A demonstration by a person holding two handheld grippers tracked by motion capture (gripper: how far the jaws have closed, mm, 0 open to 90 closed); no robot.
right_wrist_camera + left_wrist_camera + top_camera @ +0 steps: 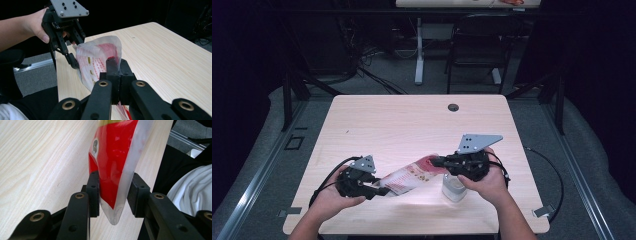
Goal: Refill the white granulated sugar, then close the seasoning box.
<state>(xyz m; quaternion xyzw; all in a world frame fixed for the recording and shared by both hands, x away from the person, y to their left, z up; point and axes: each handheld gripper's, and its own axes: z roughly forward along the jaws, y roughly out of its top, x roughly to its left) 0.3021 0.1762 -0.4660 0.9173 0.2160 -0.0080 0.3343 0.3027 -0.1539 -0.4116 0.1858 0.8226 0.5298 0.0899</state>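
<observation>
The packet [414,176], red and white, hangs just above the table [412,120] in the lower middle of the high view, held at both ends. The left tongs [113,195] pinch its lower corner; the right tongs [117,66] are pressed together on its top edge. This looks like tearing it open; the next move likely calls for pulling the ends apart. A small white cup [453,188] stands beside it.

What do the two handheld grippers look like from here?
Both the left gripper and right gripper are matte black linkages with brass-coloured pivot bushings and blocky black pads. Each carries a grey three-cornered plate with dark screws and trails a black cable.
</observation>
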